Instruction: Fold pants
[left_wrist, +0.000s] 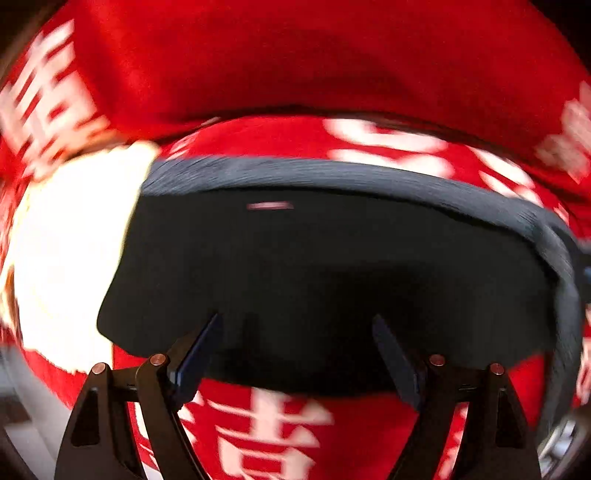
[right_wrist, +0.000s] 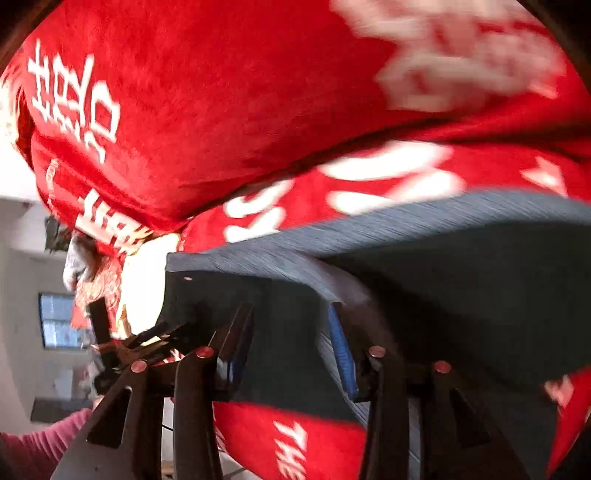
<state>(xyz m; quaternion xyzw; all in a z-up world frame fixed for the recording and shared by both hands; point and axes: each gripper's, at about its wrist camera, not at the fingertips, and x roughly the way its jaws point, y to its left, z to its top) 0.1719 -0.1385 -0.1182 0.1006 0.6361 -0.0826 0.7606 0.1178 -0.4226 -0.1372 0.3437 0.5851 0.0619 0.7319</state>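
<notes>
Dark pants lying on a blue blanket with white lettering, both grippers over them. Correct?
No: the blanket under the dark pants is red, not blue, as the left wrist view shows. The lettering is white, and left gripper and right gripper are over the pants.

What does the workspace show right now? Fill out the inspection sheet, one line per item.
Surface: red blanket with white lettering, rumpled, covers everything below.
Job's things: dark pants lying flat on the blanket, grey ribbed waistband along the far edge.
Clutter: nothing seen.
Grippers: left gripper over the pants, jaws wide, nothing between them; right gripper with jaws apart, dark fabric behind them, no grip visible.
Cables: nothing seen.
Surroundings: pale wall and a window at left; a pink sleeve low left.
</notes>
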